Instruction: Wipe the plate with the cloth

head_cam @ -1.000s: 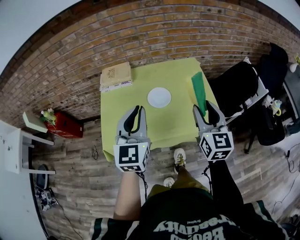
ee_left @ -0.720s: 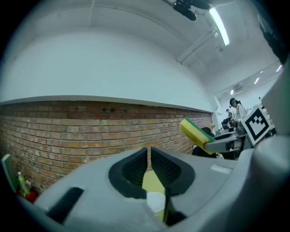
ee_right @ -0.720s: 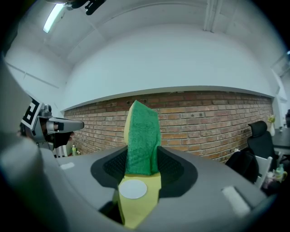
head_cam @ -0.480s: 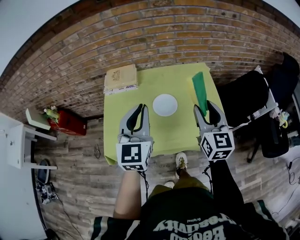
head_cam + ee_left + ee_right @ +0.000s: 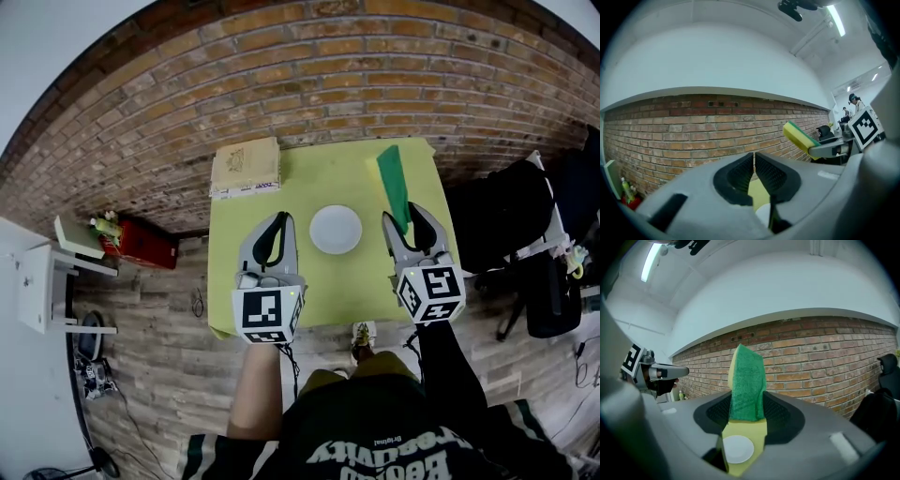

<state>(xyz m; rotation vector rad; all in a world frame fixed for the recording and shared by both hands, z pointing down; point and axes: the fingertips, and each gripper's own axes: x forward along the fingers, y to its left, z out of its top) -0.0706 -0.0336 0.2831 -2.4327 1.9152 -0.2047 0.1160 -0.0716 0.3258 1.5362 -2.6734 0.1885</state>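
Plate point(image 5: 336, 229) is nearer now, my right gripper point(image 5: 410, 221) clamps the cloth point(image 5: 394, 180), my left gripper point(image 5: 278, 223) has just been closing almost together on nothing, so wiping comes next.

White plate point(image 5: 336, 230), green-and-yellow cloth point(image 5: 394, 183), lime table point(image 5: 309, 178), red-brick wall point(image 5: 281, 75)

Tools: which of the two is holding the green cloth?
The right tool, shut on the green cloth that sticks out ahead of it. The left tool has just been closing, with nothing between its jaws.
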